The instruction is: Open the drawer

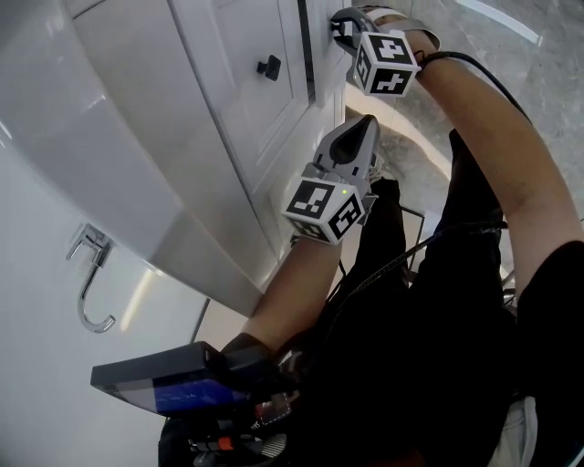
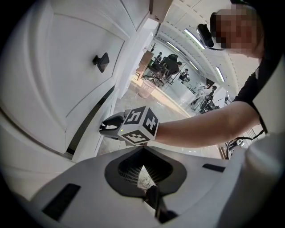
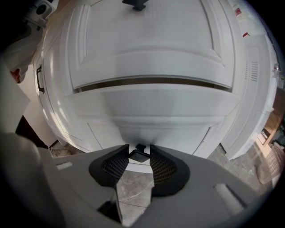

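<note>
A white cabinet holds two drawer fronts with a dark slit [image 3: 151,82] between them. The drawer front [image 3: 156,104] just below the slit carries a small black knob [image 3: 139,154]. My right gripper [image 3: 139,149] is shut on that knob, one pad on each side. The head view shows the right gripper [image 1: 342,27] pressed against the cabinet past the slit. The other drawer's black knob [image 1: 269,67] is free. My left gripper [image 1: 360,128] hangs in the air beside the cabinet, off it. The left gripper [image 2: 142,149] is shut and holds nothing; from there I see the right gripper [image 2: 106,127] at the drawer.
A metal hook [image 1: 89,283] hangs on the white wall to the left. A dark hand-held device [image 1: 169,378] sits low against the person's black clothing. Grey tiled floor [image 3: 133,196] lies below the cabinet. A pale basket [image 2: 145,90] stands far down the room.
</note>
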Action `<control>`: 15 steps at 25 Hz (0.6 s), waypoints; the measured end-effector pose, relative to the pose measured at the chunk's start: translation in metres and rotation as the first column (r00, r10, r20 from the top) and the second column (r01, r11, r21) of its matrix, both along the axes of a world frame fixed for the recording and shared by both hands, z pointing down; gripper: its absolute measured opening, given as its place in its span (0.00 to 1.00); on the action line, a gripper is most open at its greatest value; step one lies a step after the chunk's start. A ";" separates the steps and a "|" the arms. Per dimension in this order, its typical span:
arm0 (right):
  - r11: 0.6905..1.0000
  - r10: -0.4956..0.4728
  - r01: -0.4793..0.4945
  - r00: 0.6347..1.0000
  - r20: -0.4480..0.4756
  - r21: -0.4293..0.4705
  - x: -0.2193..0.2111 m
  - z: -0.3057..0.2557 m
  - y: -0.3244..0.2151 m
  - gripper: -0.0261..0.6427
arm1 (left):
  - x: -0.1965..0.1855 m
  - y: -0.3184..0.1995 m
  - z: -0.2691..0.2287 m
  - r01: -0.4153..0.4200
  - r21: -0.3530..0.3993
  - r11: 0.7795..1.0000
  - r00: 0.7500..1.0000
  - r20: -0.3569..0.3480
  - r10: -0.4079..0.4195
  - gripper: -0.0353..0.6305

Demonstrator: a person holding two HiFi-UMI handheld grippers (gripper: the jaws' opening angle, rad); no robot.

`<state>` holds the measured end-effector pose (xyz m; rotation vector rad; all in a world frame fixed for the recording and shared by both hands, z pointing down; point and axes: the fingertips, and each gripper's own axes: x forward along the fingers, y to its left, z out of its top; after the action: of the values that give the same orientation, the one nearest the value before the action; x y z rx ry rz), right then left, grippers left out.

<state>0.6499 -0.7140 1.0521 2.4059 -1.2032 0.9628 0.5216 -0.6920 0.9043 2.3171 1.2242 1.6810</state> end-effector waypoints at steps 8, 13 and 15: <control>1.000 0.002 -0.002 1.000 0.002 -0.011 -0.022 0.001 0.022 0.25 | -0.005 0.006 0.001 -0.008 -0.003 1.000 1.000 0.013 0.008 0.05; 1.000 0.026 -0.026 1.000 0.008 -0.010 -0.034 0.001 0.035 0.25 | -0.010 0.008 0.002 -0.019 -0.009 1.000 1.000 0.025 0.020 0.05; 1.000 0.027 -0.027 1.000 0.009 -0.014 -0.038 0.002 0.040 0.25 | -0.010 0.009 0.001 -0.017 -0.014 1.000 0.999 0.028 0.017 0.05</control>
<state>0.6118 -0.6744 1.0539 2.4155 -1.1655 0.9876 0.5112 -0.6830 0.9055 2.2737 1.2498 1.6992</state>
